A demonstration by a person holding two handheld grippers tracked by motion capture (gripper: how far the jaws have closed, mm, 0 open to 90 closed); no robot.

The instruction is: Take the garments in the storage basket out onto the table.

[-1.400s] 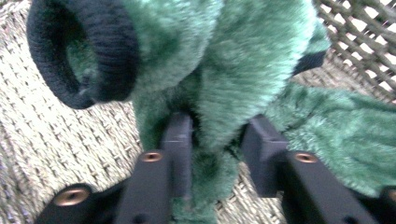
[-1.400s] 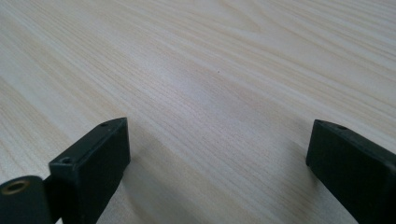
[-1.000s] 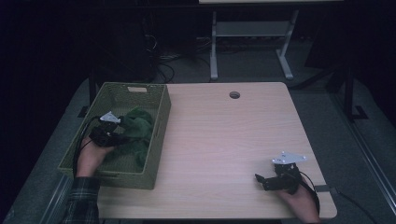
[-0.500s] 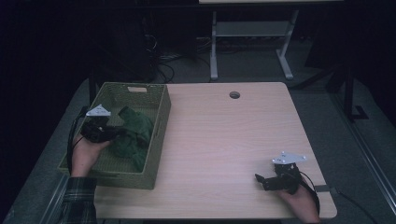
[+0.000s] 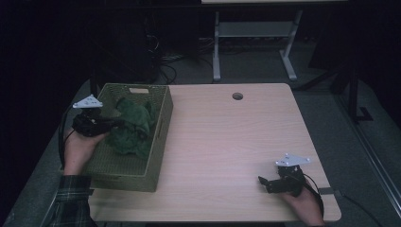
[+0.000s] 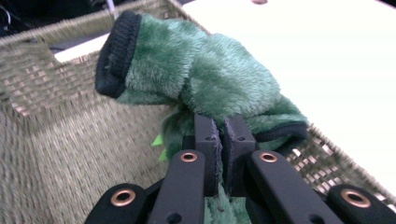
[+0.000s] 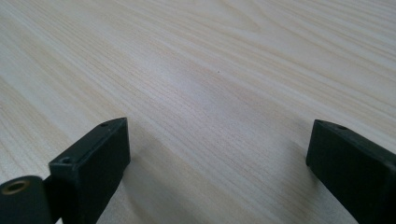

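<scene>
Lifted higher above the woven basket (image 5: 158,137) since the earlier frame, the fuzzy green fleece garment (image 6: 210,79) is pinched by the closed left gripper (image 6: 223,140); the right gripper (image 7: 217,154) is held wide, empty.

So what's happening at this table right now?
A person works with a gripper in each hand. The left gripper is shut on a green fleece garment and holds it above the floor of the woven basket at the table's left edge. The right gripper is open over the bare wooden table, holding nothing.
</scene>
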